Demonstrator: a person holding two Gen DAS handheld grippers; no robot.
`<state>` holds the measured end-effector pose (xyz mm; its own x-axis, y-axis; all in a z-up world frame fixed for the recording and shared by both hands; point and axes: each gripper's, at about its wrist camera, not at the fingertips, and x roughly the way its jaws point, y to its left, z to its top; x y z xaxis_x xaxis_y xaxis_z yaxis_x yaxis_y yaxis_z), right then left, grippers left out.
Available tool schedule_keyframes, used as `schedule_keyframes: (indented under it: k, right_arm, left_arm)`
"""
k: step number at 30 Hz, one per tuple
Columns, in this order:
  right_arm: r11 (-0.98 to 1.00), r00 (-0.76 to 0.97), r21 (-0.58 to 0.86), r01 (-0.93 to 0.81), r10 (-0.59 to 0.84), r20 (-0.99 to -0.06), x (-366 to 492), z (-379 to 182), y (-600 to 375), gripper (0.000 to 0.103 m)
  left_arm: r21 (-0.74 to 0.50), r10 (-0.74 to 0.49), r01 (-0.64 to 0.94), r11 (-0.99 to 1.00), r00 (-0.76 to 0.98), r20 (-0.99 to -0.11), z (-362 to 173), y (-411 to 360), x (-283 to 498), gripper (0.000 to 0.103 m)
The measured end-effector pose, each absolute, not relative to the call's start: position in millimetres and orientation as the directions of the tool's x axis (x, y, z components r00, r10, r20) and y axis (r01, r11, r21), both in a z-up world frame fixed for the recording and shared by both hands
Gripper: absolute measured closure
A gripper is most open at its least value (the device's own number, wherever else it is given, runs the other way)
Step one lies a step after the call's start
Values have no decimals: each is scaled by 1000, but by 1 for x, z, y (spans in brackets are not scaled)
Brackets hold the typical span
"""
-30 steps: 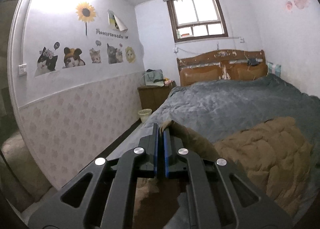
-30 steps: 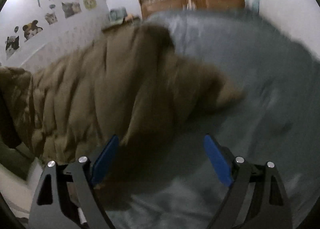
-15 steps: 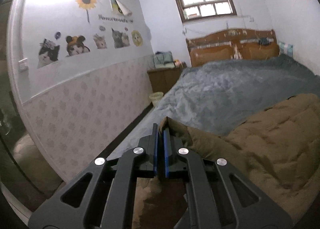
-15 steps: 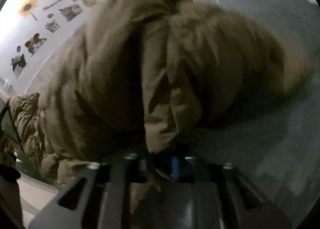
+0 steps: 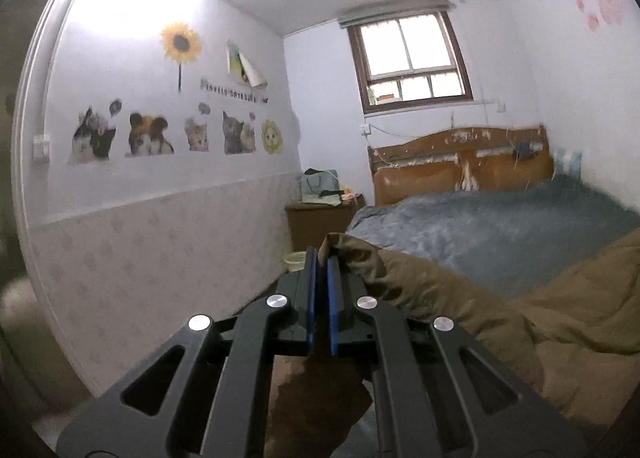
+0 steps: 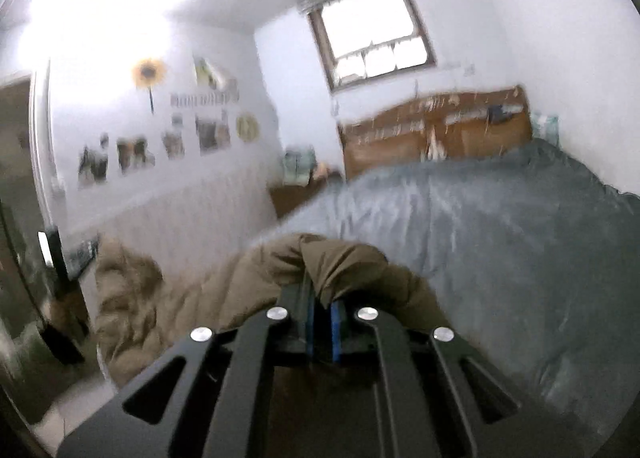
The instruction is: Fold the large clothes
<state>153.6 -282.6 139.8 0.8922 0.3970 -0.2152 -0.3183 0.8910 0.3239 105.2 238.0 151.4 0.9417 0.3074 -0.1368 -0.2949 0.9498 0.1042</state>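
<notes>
left gripper [image 5: 321,258] clamped on coat [image 5: 560,310] | right gripper [image 6: 322,298] likewise (blurred) | lift level over bed [image 6: 480,226], keep edge taut

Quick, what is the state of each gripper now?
Left gripper: closed on an edge of the brown quilted padded coat.
Right gripper: closed on a bunched fold of it.

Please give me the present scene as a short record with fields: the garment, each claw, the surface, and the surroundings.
garment: brown quilted padded coat, one part lifted, the rest lying on the bed
left claw: shut on a coat edge
right claw: shut on bunched coat fabric
surface: grey blanket-covered bed
surroundings: wooden headboard, cat wall stickers, window
</notes>
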Motion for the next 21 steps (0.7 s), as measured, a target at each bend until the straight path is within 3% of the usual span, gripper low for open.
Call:
schedule_keyframes:
  k: [2, 5, 10, 13, 17, 21]
  right_arm:
    - [878, 899, 362, -313, 397, -184, 154, 171, -293, 98]
    - [911, 919, 198, -362, 384, -89, 120, 226, -280, 98]
    - [906, 925, 187, -379, 364, 108, 71, 307, -298, 98]
    - [941, 941, 143, -306, 276, 198, 32, 354, -303, 98]
    - [946, 956, 186, -265, 232, 180, 25, 377, -310, 98]
    - [941, 972, 246, -232, 235, 21, 97, 346, -314, 98]
  left_arm:
    - [3, 240, -241, 970, 962, -129, 179, 242, 89, 99]
    - [103, 263, -264, 959, 964, 27, 226, 228, 56, 99]
    - [42, 265, -273, 961, 953, 144, 293, 229, 14, 99]
    - [24, 278, -290, 957, 935, 220, 323, 225, -10, 99]
    - [52, 308, -330, 943, 919, 246, 343, 212, -6, 97]
    - [88, 336, -351, 932, 931, 145, 326, 207, 48, 99]
